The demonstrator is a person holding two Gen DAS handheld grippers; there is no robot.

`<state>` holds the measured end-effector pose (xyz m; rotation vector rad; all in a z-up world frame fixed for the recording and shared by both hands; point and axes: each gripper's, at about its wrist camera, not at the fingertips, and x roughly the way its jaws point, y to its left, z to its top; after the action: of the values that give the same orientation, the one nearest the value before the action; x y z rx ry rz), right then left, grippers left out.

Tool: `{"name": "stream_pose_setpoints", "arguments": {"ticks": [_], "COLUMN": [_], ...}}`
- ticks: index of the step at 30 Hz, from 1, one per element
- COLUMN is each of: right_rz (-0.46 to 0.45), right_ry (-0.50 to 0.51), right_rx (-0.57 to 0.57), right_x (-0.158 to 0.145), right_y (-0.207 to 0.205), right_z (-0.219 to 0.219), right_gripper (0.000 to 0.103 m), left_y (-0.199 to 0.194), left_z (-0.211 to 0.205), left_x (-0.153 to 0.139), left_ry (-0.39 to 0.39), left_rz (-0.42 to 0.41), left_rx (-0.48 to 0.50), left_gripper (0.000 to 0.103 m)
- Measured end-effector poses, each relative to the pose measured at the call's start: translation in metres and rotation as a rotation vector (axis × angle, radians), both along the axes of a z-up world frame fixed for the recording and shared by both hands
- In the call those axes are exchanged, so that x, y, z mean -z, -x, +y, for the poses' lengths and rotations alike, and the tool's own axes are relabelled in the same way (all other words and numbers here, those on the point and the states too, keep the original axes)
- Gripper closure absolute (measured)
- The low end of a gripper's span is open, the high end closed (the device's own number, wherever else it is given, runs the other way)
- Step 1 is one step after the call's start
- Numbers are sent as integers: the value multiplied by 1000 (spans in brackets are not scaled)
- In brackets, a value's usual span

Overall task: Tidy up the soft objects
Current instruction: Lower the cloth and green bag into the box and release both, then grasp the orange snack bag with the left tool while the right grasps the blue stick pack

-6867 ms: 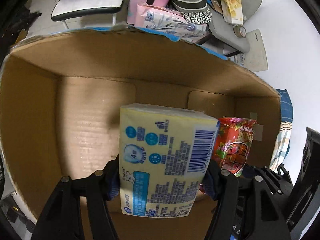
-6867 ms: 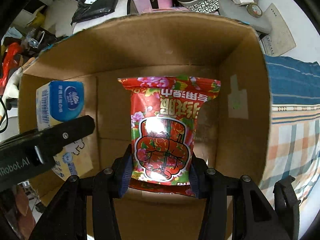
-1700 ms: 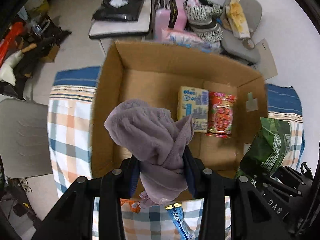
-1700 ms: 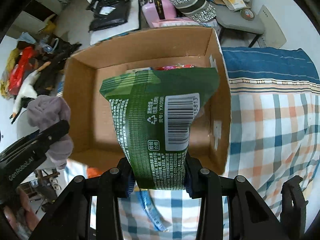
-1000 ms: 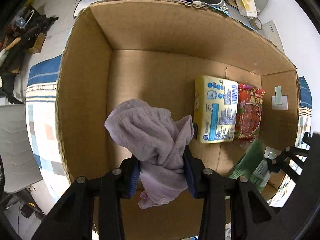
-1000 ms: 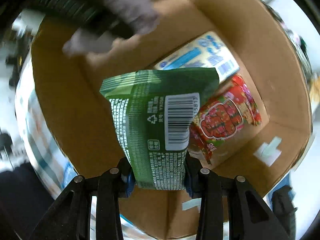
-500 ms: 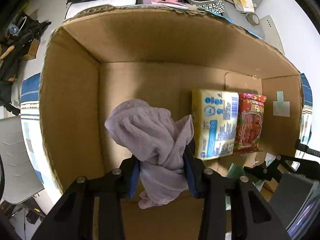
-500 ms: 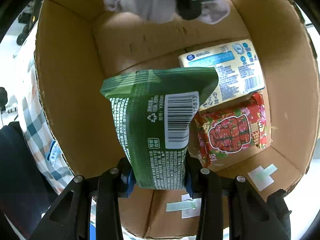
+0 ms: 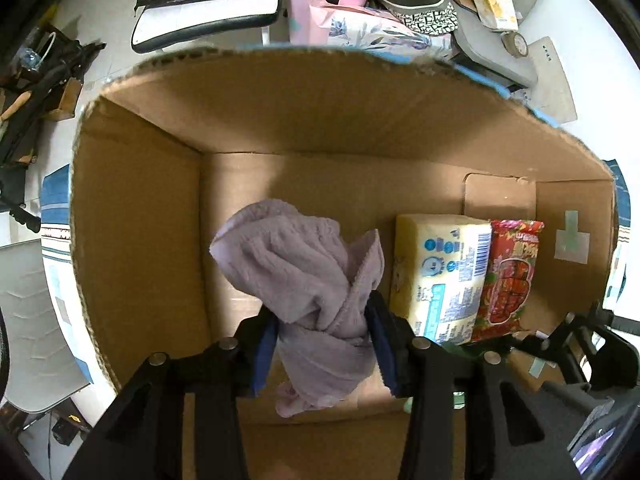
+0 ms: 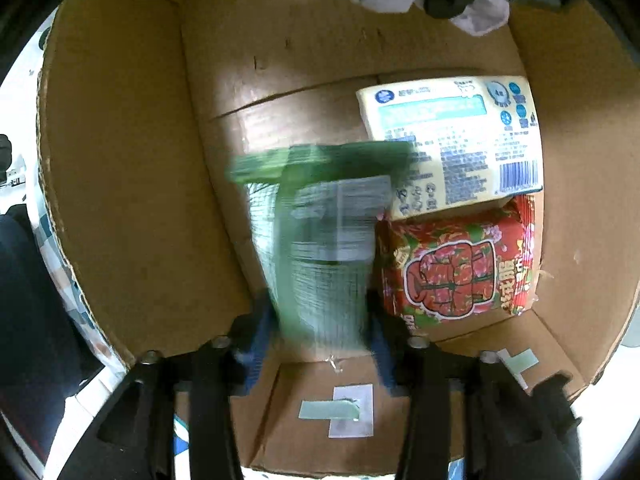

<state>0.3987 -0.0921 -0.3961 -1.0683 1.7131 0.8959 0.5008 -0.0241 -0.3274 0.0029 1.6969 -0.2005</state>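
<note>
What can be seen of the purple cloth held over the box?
The purple cloth is a soft, fleecy lilac fabric, bunched into a crumpled wad with folds and a loose tail hanging below. The left hand-held gripper pinches it at its narrow middle, blue pads pressed against both sides. It hangs inside the cardboard box, above the floor left of the yellow tissue pack; whether it touches either cannot be told. The right wrist view shows it at the top edge, pale and partly cut off.
</note>
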Motion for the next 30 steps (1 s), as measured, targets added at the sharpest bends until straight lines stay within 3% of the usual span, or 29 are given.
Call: {"name": "stream_pose_setpoints", "arguments": {"ticks": [1, 3, 5, 10, 18, 24, 30], "right_rz": [14, 30, 29, 16, -62, -221, -336], "right_ry": [-2, -9, -10, -31, -87, -117, -183], "right_rx": [13, 27, 31, 82, 233, 484, 752], "right_x": [-1, -6, -10, -27, -62, -88, -108], "right_y": [-2, -3, -5, -11, -20, -22, -5], "right_z": [-1, -3, -5, -13, -43, -60, -79], "right_gripper": [27, 13, 13, 13, 7, 7, 7], "left_y": [0, 1, 1, 7, 37, 77, 121], "left_z": [2, 1, 1, 9, 30, 42, 48], "left_x": [-2, -10, -19, -46, -93, -120, -138], "left_ry": [7, 16, 32, 34, 21, -16, -71], "left_rz": [-4, -15, -34, -89, -228, -349, -428], "left_rx": [-1, -4, -12, -26, -110, -173, -175], "left_gripper": [54, 41, 29, 13, 8, 8, 8]}}
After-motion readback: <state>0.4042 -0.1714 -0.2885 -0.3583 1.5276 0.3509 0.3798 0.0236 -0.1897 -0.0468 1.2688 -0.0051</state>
